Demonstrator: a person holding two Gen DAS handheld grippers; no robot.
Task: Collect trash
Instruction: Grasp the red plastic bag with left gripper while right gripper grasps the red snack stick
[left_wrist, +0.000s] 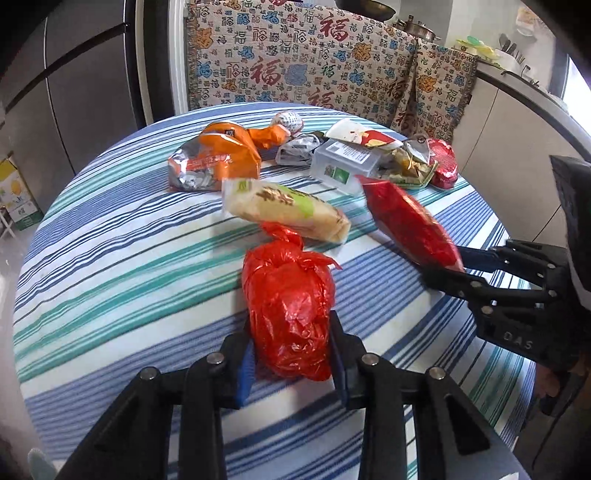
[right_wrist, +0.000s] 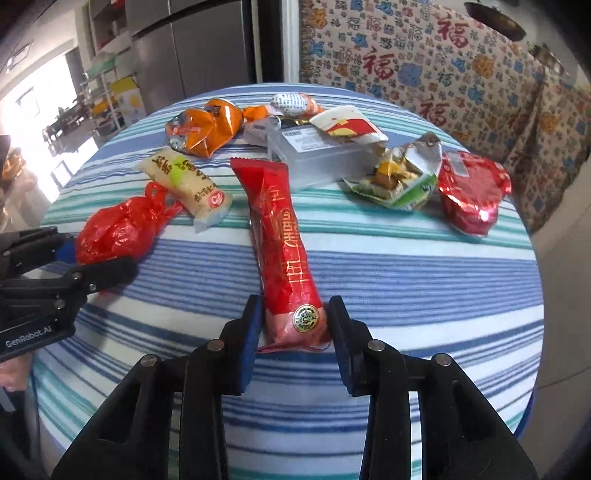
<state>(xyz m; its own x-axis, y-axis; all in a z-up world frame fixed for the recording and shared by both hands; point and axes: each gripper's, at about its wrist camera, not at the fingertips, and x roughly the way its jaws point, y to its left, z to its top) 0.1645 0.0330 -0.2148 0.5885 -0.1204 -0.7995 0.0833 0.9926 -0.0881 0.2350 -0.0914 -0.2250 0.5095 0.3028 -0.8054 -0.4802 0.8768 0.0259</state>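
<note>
My left gripper (left_wrist: 291, 354): my fingers squeeze the knotted, crinkly red plastic bag (left_wrist: 290, 314), low in the middle of the left view.
My right gripper (right_wrist: 295, 332): my fingers sit close on both sides of the long red shiny wrapper (right_wrist: 284, 254); I cannot tell if they press it.
Table: round, with a blue, green and white striped cloth (right_wrist: 424, 280).
Other trash: an orange crumpled foil bag (left_wrist: 218, 155), upper left of the pile.

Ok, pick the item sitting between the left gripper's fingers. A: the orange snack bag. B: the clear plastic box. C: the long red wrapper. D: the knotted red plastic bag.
D: the left gripper has its pads against the sides of the knotted red plastic bag on the striped tablecloth.
</note>
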